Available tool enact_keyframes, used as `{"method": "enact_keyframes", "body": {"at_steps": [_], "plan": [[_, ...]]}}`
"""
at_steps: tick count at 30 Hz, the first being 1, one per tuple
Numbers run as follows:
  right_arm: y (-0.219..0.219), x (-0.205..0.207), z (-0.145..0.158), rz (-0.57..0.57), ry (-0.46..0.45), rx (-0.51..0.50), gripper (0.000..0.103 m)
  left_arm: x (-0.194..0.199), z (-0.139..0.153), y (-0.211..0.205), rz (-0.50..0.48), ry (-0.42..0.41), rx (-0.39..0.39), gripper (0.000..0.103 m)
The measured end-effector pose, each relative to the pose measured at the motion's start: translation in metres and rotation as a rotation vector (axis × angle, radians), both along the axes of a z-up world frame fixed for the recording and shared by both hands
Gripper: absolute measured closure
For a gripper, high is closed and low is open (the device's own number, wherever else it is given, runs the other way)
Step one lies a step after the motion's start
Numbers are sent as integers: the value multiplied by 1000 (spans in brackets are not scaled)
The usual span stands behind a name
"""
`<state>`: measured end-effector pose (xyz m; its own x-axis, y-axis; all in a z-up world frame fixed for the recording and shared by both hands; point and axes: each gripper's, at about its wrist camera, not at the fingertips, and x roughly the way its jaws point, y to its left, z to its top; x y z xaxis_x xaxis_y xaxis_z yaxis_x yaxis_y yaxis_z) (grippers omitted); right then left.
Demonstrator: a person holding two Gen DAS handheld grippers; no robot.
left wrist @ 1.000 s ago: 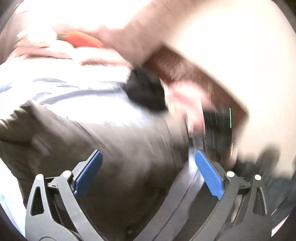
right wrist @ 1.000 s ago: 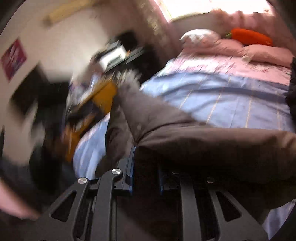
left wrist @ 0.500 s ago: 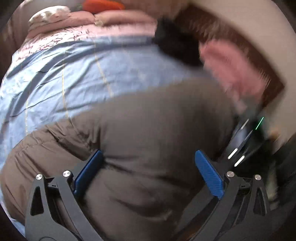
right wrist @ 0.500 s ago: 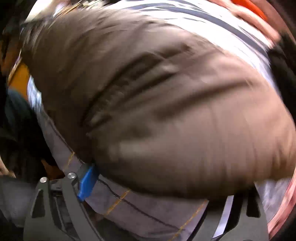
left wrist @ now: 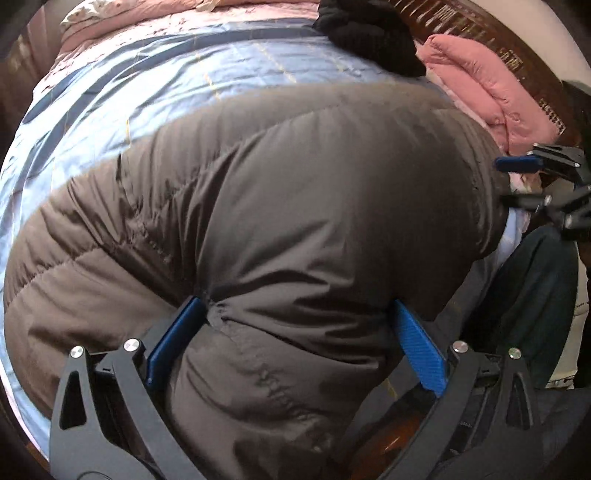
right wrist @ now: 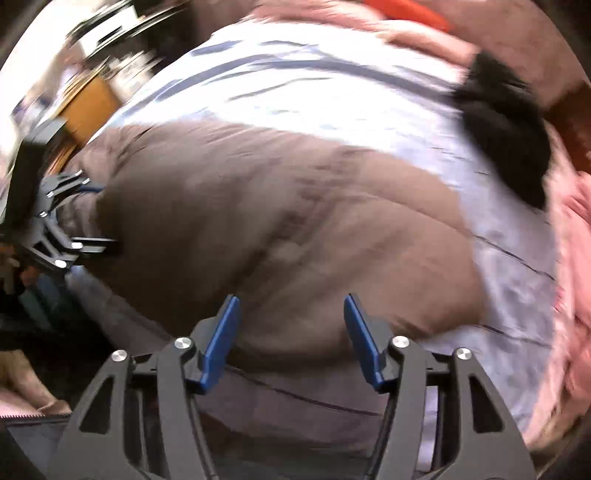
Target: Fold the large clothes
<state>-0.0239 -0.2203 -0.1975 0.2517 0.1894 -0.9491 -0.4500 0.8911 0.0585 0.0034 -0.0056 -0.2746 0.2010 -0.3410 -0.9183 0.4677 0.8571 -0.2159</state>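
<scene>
The brown jacket (left wrist: 295, 221) lay bunched on the bed (left wrist: 147, 81) — not neatly folded yet. Left gripper (left wrist: 295, 343) jaws gaped wide around its edge; right gripper (right wrist: 291, 339) jaws were closing, nothing pinched.

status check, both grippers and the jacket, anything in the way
Left gripper jaws wide, brown puffer jacket bulging between. Right gripper jaws closing, not gripping. Black garment and pink jacket beyond it.
</scene>
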Motion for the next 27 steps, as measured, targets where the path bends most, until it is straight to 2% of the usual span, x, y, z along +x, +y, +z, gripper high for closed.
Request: {"method": "enact_keyframes", "body": {"at_steps": [1,4,7,9,14,20,22,25,27], "plan": [[14,4,-9,27,22,-16,43,-4,-4,-1,6,4,13,2],[45,12,-55,77,78,-166,42,-13,-19,-5,16,29,56,2],[53,26,-86,67,140,-194,34,-19,-32,-12,16,29,108,2],[53,36,-98,56,183,-187,33,-20,-42,-15,23,47,131,2],[66,62,-115,82,212,-234,32,-3,-63,-24,44,74,173,2],[73,91,-127,53,176,-236,31,24,-80,-27,98,83,210,2],[66,89,-122,60,177,-214,31,25,-78,-27,104,71,200,2],[38,89,-102,27,237,-108,30,18,-62,-20,101,62,150,2],[21,89,-77,20,240,-30,30,10,-38,-4,119,57,20,2]]}}
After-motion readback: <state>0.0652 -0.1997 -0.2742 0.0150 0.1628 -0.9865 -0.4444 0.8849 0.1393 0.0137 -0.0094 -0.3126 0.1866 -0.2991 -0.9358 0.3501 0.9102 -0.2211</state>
